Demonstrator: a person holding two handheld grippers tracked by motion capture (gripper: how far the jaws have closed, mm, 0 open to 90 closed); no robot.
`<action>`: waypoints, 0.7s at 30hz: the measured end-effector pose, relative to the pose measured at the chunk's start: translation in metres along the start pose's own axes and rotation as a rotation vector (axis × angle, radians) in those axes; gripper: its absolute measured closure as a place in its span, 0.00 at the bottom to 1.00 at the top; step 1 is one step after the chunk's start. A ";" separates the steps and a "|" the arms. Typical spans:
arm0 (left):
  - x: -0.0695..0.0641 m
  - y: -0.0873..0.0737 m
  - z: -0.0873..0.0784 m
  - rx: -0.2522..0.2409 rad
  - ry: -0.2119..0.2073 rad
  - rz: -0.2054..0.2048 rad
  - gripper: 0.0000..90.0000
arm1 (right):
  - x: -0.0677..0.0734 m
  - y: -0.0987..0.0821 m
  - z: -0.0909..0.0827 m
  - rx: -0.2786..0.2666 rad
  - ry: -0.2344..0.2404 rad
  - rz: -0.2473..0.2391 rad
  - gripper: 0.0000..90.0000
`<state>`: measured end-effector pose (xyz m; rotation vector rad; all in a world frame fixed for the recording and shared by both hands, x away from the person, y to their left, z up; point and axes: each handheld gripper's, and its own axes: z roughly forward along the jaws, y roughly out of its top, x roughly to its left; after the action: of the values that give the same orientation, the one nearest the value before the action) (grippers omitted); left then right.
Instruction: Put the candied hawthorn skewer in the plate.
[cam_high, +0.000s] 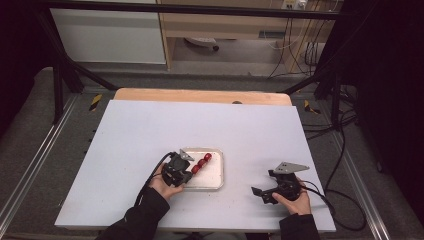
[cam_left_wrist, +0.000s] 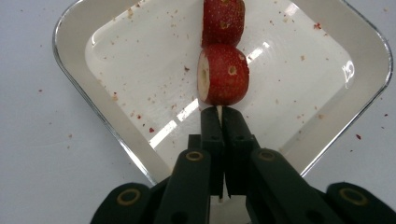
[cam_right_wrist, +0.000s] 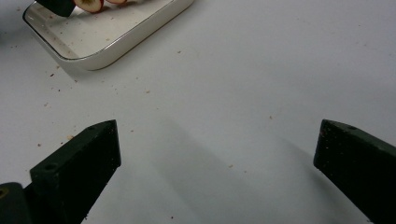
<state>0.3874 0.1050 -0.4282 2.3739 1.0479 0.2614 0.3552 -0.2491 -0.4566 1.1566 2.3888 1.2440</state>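
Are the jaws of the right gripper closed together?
No, the right gripper has its two black jaws standing far apart over the bare table, with nothing between them.

Left gripper (cam_left_wrist: 219, 116) jaws closed, angled down; right gripper (cam_right_wrist: 217, 154) jaws wide apart.

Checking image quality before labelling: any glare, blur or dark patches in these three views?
Left gripper view: sharp, bright glare streaks on the tray floor beside the red fruit pieces. Right gripper view: soft broad jaw shadows on the table, jaw edges slightly blurred. High view: table evenly lit, surroundings dark at both sides, mild softness overall.
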 end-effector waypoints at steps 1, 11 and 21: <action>0.000 0.000 0.001 0.002 -0.001 -0.002 0.97 | 0.000 0.000 0.000 -0.001 -0.001 0.000 0.01; 0.004 -0.005 -0.005 -0.042 -0.022 0.028 0.85 | 0.000 0.000 0.000 0.003 -0.005 -0.005 0.01; 0.026 -0.022 -0.038 -0.183 -0.079 0.075 0.44 | 0.000 0.000 0.000 0.003 -0.010 -0.001 0.01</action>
<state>0.3772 0.1509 -0.4088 2.2426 0.8617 0.2758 0.3555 -0.2493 -0.4563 1.1592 2.3846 1.2321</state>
